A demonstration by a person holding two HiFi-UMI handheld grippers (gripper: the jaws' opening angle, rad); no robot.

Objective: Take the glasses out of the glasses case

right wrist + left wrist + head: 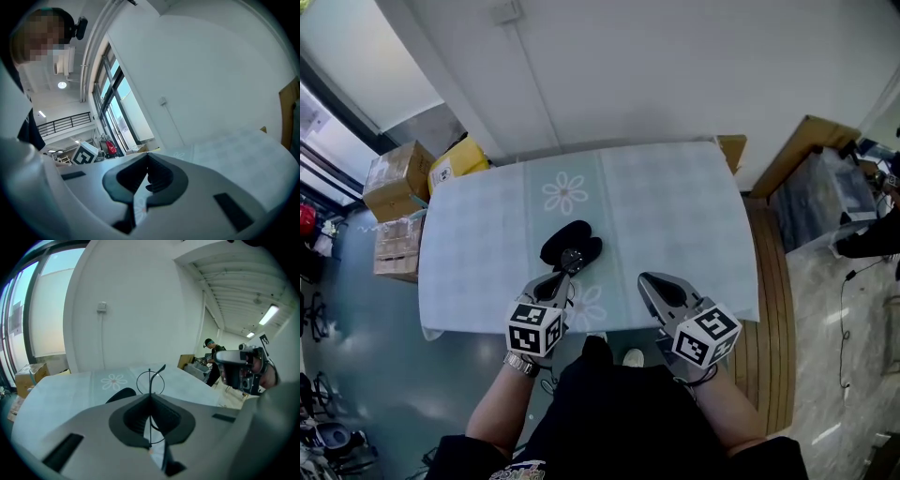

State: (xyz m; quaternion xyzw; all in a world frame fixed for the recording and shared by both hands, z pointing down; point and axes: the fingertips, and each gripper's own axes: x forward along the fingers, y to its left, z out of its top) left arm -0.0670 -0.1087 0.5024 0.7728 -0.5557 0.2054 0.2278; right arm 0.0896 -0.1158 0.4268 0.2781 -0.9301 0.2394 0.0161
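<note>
Tablecloth (pixel 675 216) carries case (pixel 567 242); left gripper view shows left tongs (pixel 150 397) clamping glasses (pixel 150 380).

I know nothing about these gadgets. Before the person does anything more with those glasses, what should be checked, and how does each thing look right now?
1. Left gripper shut on the glasses: ok, the thin frame is pinched between its jaws.
2. Grip firm enough: cannot tell; only thin wire is held.
3. Glasses out of the glasses case: ok, it seems; the case lies on the cloth beside them.
4. Right gripper free to help: ok, jaws together with nothing between.
5. Room on the table to set them down: ok, bare cloth right of the case.
</note>
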